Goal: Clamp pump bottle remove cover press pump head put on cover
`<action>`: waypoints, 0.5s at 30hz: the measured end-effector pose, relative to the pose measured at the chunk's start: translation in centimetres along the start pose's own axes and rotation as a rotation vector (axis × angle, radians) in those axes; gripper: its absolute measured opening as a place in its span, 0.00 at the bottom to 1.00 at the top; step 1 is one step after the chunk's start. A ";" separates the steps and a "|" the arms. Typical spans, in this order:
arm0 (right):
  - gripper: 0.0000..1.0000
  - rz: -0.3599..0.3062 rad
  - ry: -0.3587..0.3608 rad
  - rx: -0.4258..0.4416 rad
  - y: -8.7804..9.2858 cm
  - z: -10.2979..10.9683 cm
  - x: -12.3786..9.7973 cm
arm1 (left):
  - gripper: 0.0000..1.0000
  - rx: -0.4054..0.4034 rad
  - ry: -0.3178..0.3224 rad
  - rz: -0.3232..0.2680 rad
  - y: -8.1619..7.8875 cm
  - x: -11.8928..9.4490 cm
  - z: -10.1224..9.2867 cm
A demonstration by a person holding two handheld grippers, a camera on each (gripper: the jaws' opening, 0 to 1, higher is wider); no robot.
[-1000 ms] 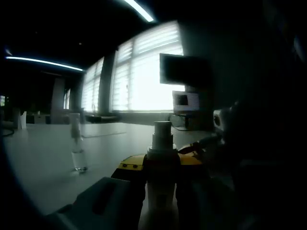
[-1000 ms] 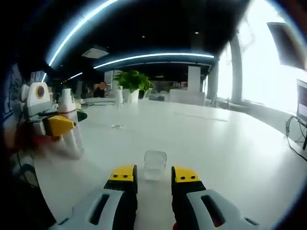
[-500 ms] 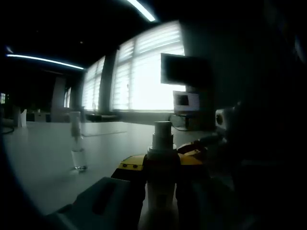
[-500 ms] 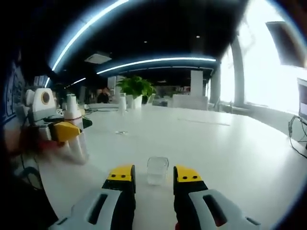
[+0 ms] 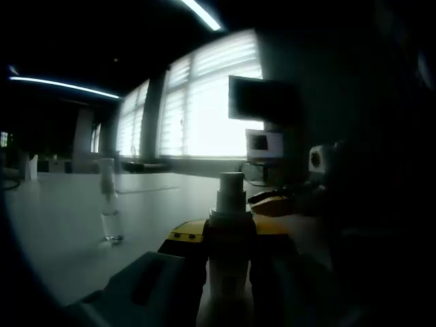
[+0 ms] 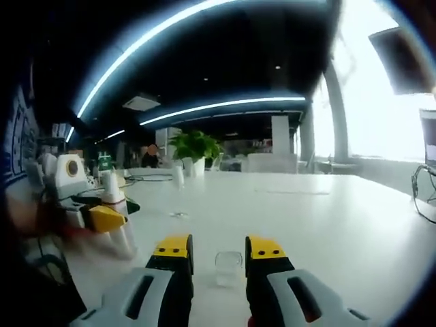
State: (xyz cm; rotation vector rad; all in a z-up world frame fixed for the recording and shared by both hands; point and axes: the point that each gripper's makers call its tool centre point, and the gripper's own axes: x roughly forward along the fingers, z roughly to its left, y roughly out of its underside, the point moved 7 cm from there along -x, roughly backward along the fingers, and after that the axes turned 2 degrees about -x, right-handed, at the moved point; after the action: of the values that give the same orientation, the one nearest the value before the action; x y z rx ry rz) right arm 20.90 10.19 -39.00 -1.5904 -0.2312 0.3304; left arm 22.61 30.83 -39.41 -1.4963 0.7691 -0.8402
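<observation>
We see a wide white worktop (image 6: 327, 218) spreading across the right gripper view, with bright blinded windows (image 5: 211, 102) behind it in the left gripper view and a dark monitor (image 5: 262, 99) hanging in front of them. A potted plant (image 6: 194, 146) stands far back on the worktop.

The left gripper (image 5: 228, 238) is clenched on the pump bottle (image 5: 228, 272): its yellow-tipped fingers (image 5: 184, 235) press the bottle's body from both sides, and the bare pump head (image 5: 230, 187) stands upright above them. In the right gripper view we see the same pair at the left edge, the left gripper (image 6: 102, 218) holding the white pump bottle (image 6: 117, 218) with its base close to the worktop. Compared with a second ago, this bottle sits lower and nearer the middle of that view, though the camera itself has also shifted.

The right gripper (image 6: 218, 252) has its fingers (image 6: 174, 248) spread apart and grasping nothing. The small clear cover (image 6: 228, 268) stands on the worktop between them; a second ago it lay just ahead of the tips, now it sits lower, level with them. In the left gripper view the right gripper (image 5: 272, 203) shows dimly at the right, higher than before.

A thin clear bottle (image 5: 109, 201) stands alone on the worktop, well left of the pump bottle.
</observation>
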 end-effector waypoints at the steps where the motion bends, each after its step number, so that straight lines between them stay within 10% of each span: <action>1: 0.25 -0.011 -0.006 0.004 -0.4 0.2 -0.1 | 0.14 0.000 0.001 0.000 0.0 0.0 0.0; 15: 0.24 -0.144 -0.114 -0.018 -5.4 2.9 -0.8 | 0.14 -0.002 0.004 -0.001 0.0 0.0 0.1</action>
State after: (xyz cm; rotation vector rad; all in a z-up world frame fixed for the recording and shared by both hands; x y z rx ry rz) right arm 19.37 12.92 -33.68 -1.5648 -0.4354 0.3083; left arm 22.64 30.89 -39.44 -1.4969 0.7721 -0.8438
